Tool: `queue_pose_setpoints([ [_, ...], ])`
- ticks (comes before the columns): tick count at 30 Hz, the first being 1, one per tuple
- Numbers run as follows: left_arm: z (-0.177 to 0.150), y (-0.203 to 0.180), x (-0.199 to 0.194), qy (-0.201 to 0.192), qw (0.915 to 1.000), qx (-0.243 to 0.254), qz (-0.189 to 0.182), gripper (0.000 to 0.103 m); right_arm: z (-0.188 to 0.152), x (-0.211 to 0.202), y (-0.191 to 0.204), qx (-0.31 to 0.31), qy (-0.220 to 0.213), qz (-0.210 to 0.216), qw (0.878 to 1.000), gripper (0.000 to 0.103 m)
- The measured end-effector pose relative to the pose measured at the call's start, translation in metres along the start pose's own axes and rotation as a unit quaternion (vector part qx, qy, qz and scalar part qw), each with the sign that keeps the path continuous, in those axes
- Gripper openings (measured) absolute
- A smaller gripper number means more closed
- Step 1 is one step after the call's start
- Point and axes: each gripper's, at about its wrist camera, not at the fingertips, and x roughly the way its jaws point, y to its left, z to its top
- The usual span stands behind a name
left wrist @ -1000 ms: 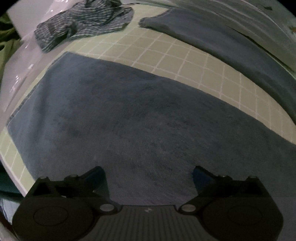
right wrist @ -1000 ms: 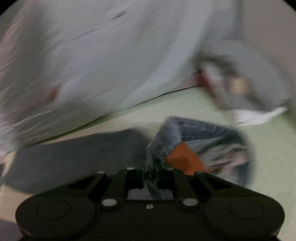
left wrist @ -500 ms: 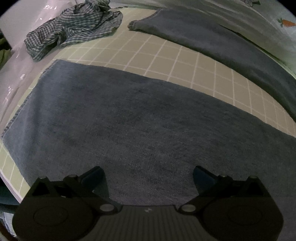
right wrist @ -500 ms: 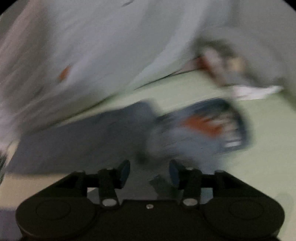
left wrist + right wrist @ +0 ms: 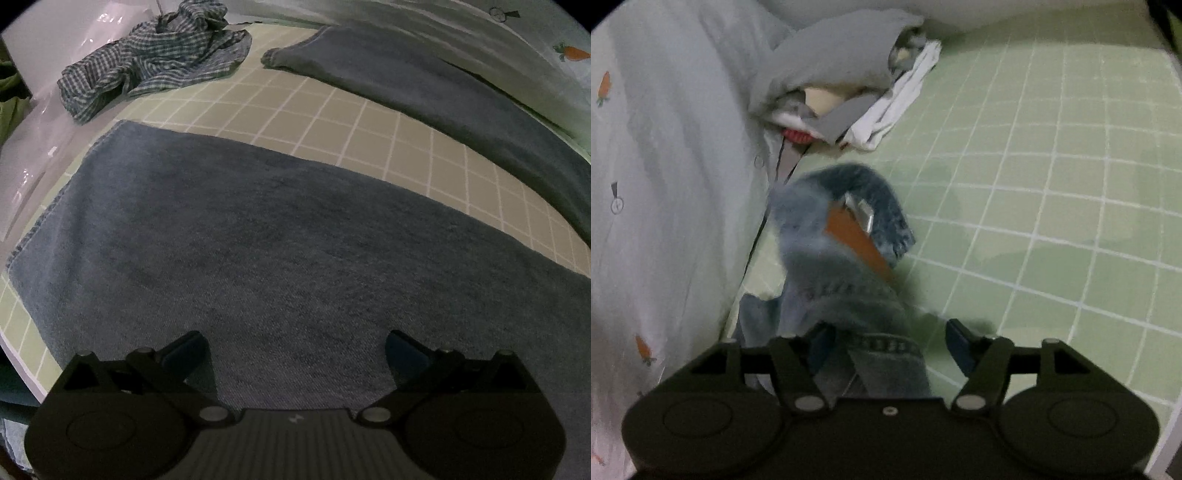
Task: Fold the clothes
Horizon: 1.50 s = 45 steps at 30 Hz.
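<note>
Jeans (image 5: 280,236) lie spread for folding under the wide left hand-held gripper (image 5: 295,345), while the right hand-held gripper (image 5: 886,341) is opening over their waistband (image 5: 849,236), releasing it

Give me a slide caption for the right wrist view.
Right gripper, jaws opening, over crumpled jeans with a brown belt on the green checked sheet.

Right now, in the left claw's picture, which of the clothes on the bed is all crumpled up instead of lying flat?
The checked shirt, bunched in a heap at the far left. The two blue jeans legs lie spread flat.
</note>
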Motion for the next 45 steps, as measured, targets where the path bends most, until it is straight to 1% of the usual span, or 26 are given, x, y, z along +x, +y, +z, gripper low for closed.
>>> queue_pose_setpoints([
  [1,0.0,0.0,0.0,0.0,1.0,0.001,0.0,0.103,-0.001,0.003,0.005,-0.01,0.002,0.002,1.0,0.051],
  [2,0.001,0.001,0.0,0.001,1.0,0.002,-0.001,0.103,-0.002,0.006,0.012,-0.024,0.003,0.004,1.0,0.042],
  [3,0.001,0.001,0.0,0.002,1.0,0.003,-0.001,0.103,-0.003,0.008,0.022,-0.047,0.001,0.006,0.999,0.024],
  [4,0.001,0.001,0.0,0.002,1.0,0.004,-0.001,0.103,-0.004,0.011,0.033,-0.075,-0.003,0.007,0.997,0.012],
  [7,0.001,0.0,0.0,0.002,1.0,0.008,-0.002,0.103,-0.008,0.014,0.079,-0.163,-0.013,0.026,0.986,0.011],
  [9,0.001,0.0,0.0,0.001,0.9999,0.01,-0.003,0.103,-0.021,0.017,0.118,-0.243,-0.016,0.041,0.969,0.011],
  [11,0.001,0.0,0.0,0.002,0.9999,0.012,-0.004,0.103,-0.041,0.02,0.157,-0.329,-0.015,0.057,0.943,0.011],
  [14,0.002,0.0,0.0,0.002,0.9999,0.011,-0.004,0.103,-0.088,0.029,0.201,-0.456,0.01,0.078,0.886,0.011],
  [15,0.002,0.0,0.0,0.002,0.9999,0.011,-0.004,0.103,-0.102,0.037,0.204,-0.473,0.031,0.079,0.877,0.012],
  [16,0.002,0.0,0.0,0.001,0.9999,0.011,-0.003,0.103,-0.116,0.045,0.206,-0.484,0.056,0.078,0.87,0.017],
  [17,0.002,0.0,0.0,0.001,0.9999,0.011,-0.003,0.103,-0.124,0.052,0.206,-0.483,0.077,0.078,0.869,0.021],
  [18,0.001,0.0,0.0,0.0,0.9999,0.011,-0.003,0.103,-0.129,0.054,0.203,-0.476,0.095,0.081,0.871,0.031],
  [19,0.001,0.0,0.0,-0.002,0.9999,0.011,-0.003,0.103,-0.133,0.056,0.2,-0.467,0.113,0.084,0.873,0.037],
  [22,-0.002,0.0,0.0,-0.009,0.9999,0.011,-0.003,0.103,-0.137,0.042,0.191,-0.462,0.12,0.095,0.874,0.044],
  [23,-0.003,0.0,0.0,-0.012,0.9999,0.011,-0.003,0.103,-0.134,0.037,0.188,-0.455,0.118,0.098,0.877,0.046],
  [24,-0.003,0.0,0.0,-0.014,0.9998,0.011,-0.003,0.103,-0.128,0.03,0.184,-0.44,0.113,0.103,0.885,0.047],
  [25,-0.004,0.001,0.0,-0.016,0.9998,0.012,-0.003,0.103,-0.122,0.024,0.179,-0.422,0.106,0.11,0.894,0.055],
  [26,-0.004,0.001,0.0,-0.017,0.9998,0.012,-0.003,0.103,-0.116,0.017,0.176,-0.408,0.095,0.109,0.901,0.057],
  [28,-0.004,0.001,0.0,-0.019,0.9997,0.012,-0.003,0.103,-0.104,0.004,0.17,-0.39,0.066,0.113,0.912,0.061],
  [31,-0.005,0.002,0.0,-0.02,0.9997,0.013,-0.004,0.103,-0.085,0.003,0.164,-0.362,0.027,0.09,0.928,0.07],
  [34,-0.005,0.002,0.0,-0.02,0.9997,0.013,-0.003,0.103,-0.068,0.02,0.147,-0.298,0.031,0.055,0.953,0.071],
  [36,-0.005,0.001,0.0,-0.02,0.9997,0.011,-0.003,0.103,-0.058,0.03,0.136,-0.254,0.048,0.05,0.965,0.071],
  [40,-0.004,0.001,0.0,-0.018,0.9998,0.009,-0.002,0.103,-0.059,0.032,0.137,-0.242,0.045,0.055,0.968,0.072],
  [41,-0.004,0.001,0.0,-0.018,0.9998,0.009,-0.002,0.103,-0.062,0.03,0.142,-0.256,0.036,0.054,0.965,0.072],
  [43,-0.005,0.001,0.0,-0.018,0.9998,0.008,-0.001,0.103,-0.073,0.025,0.157,-0.314,0.015,0.051,0.948,0.072],
  [45,-0.005,0.001,0.0,-0.018,0.9998,0.007,-0.001,0.103,-0.09,0.022,0.173,-0.384,0.0,0.056,0.922,0.072],
])
